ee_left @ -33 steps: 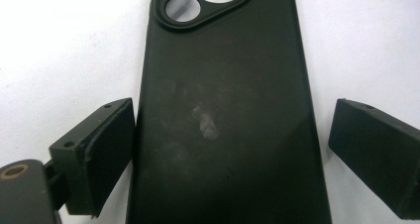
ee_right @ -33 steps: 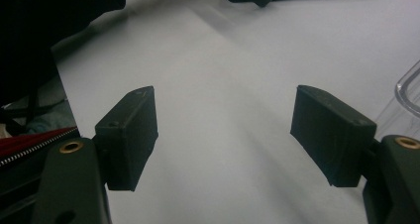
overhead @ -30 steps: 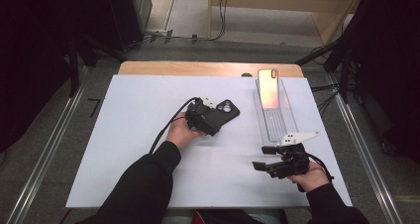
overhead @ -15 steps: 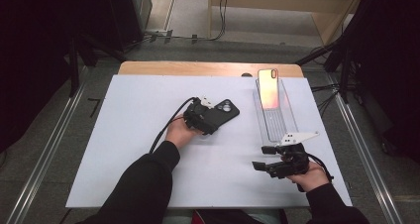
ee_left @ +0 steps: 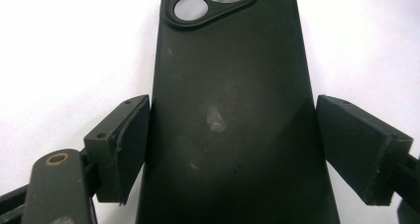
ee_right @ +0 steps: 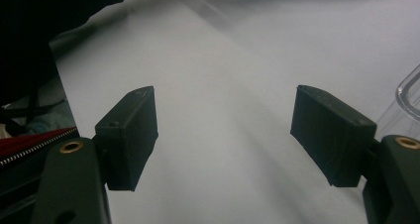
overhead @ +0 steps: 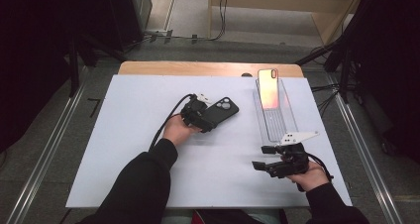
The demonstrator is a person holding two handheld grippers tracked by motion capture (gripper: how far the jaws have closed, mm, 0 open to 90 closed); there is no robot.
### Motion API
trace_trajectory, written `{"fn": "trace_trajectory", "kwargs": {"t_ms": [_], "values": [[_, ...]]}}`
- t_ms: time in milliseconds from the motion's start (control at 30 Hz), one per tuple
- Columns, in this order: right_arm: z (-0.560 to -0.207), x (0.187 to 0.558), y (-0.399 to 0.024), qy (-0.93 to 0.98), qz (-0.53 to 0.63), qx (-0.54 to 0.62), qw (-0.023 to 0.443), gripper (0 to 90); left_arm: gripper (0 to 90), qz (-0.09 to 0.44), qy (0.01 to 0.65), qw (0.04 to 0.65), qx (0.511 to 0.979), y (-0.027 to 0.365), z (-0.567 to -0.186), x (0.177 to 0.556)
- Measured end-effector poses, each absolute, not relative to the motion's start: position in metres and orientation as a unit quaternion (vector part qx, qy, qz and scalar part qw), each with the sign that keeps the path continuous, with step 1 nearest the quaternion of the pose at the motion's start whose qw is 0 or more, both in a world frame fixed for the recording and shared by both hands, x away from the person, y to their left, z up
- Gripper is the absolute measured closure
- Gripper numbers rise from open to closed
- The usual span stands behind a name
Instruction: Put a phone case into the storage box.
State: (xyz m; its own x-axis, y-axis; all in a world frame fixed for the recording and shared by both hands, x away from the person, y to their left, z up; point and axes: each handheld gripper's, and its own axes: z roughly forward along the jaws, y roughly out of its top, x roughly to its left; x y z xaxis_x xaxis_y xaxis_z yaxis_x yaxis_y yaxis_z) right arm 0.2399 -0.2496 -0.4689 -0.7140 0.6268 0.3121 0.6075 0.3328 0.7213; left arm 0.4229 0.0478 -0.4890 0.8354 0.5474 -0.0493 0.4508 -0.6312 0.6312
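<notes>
A black phone case (overhead: 221, 111) lies back up on the white table sheet (overhead: 124, 135), its camera cut-out at the far end. My left gripper (overhead: 210, 119) reaches over its near end. Its jaws have just been closing, and in the left gripper view both pads (ee_left: 126, 144) press the long sides of the black phone case (ee_left: 233, 85). My right gripper (overhead: 260, 157) rests low near the table's front right with its jaws wide apart. In the right gripper view, bare sheet lies between the jaws of the right gripper (ee_right: 225, 135).
A clear plastic rack (overhead: 275, 122) stands at the right of the sheet, just beyond the right gripper. A pink-orange phone case (overhead: 268, 89) stands upright at its far end. A wooden table edge (overhead: 198, 68) runs along the back. Cables trail on the floor behind.
The left gripper's jaws have narrowed onto the black phone case, and the hand shifted very slightly. The right gripper has stayed where it was.
</notes>
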Motion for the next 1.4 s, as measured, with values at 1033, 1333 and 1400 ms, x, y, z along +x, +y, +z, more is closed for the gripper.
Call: {"fn": "trace_trajectory", "kwargs": {"t_ms": [1033,1333,1400], "values": [[-0.465,0.238,-0.241,0.809,0.449,0.380,0.026,23.0,17.2,0.012,0.315,0.393,0.864,0.098,-0.430,0.376],[-0.462,0.240,-0.236,0.810,0.440,0.386,0.026,22.4,17.0,0.008,0.330,0.392,0.859,0.112,-0.434,0.358],[-0.462,0.240,-0.236,0.809,0.440,0.389,0.021,22.4,17.0,0.011,0.334,0.392,0.857,0.114,-0.434,0.354]]}}
